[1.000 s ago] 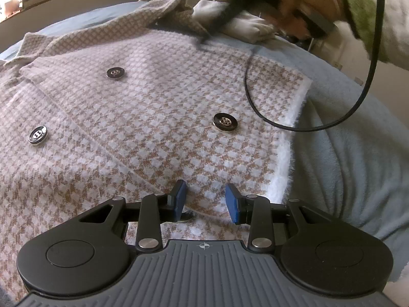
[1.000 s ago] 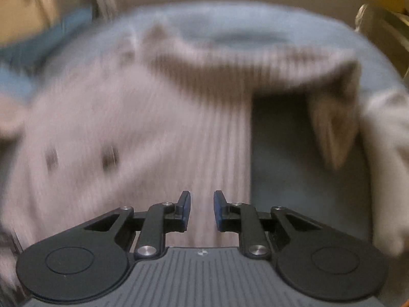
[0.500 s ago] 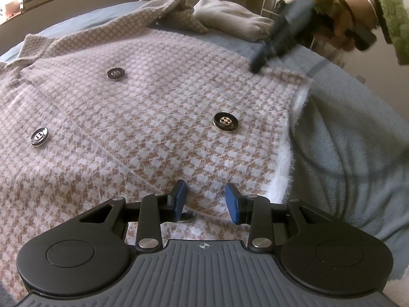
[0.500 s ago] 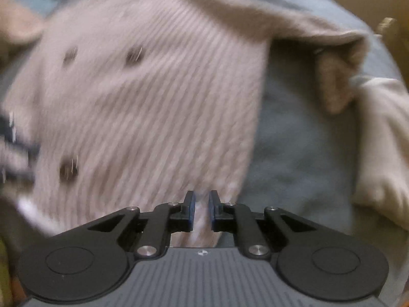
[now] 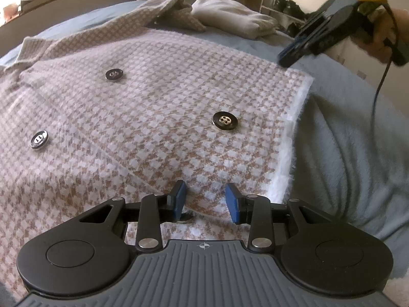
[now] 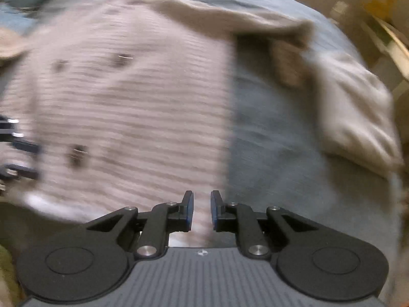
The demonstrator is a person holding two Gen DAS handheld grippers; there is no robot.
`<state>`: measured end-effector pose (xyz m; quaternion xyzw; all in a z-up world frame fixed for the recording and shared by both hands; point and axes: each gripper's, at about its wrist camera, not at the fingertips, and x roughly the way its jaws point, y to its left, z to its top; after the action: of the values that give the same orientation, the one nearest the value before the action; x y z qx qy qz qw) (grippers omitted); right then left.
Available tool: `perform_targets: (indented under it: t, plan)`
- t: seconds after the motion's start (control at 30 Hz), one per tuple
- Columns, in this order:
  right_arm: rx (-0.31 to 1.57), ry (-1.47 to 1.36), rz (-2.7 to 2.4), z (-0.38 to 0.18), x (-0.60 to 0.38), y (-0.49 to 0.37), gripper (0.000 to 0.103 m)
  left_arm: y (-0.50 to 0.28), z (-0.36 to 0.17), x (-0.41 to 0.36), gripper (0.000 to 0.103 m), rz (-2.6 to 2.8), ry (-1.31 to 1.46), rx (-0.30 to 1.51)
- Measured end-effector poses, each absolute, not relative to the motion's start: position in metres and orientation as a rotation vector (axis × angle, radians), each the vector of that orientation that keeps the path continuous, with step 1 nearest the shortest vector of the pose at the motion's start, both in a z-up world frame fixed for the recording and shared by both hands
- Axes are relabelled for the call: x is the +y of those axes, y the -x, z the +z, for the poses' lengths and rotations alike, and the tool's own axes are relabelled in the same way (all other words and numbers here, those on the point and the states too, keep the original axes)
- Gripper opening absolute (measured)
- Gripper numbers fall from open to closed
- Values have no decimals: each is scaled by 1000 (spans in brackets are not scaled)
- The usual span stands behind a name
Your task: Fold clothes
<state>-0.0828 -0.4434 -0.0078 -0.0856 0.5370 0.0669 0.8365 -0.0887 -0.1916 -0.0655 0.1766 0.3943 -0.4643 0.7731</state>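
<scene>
Right gripper [image 6: 202,200] swung off the coat's [image 5: 153,97] far side | jaws narrowly apart (blurred) | left gripper [image 5: 205,194] apart over hem

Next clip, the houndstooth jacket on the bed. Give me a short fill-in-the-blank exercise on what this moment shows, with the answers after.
1. The houndstooth jacket lies spread on a blanket whose colour is ____.
2. The left wrist view shows ____ whole dark buttons on the jacket front.
3. The left claw has its jaws ____, low over the jacket's hem.
4. Beyond the jacket's collar sits a folded garment coloured ____.

Answers: blue; three; open; cream
</scene>
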Motion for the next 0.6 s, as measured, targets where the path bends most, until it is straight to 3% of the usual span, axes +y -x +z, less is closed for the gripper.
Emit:
perform_targets:
  t: [0.1, 0.2, 0.33, 0.6]
  plan:
    - [1172, 210, 175, -36, -420, 95, 18, 91, -66, -190, 36, -1006, -394, 842]
    - [1210, 177, 110, -40, -425, 115, 31, 93, -64, -188, 39, -1002, -417, 822]
    - [1302, 157, 7, -30, -437, 125, 31, 93, -57, -183, 41, -980, -428, 808]
    - [1113, 84, 21, 2, -407, 82, 32, 93, -46, -179, 41, -962, -417, 756]
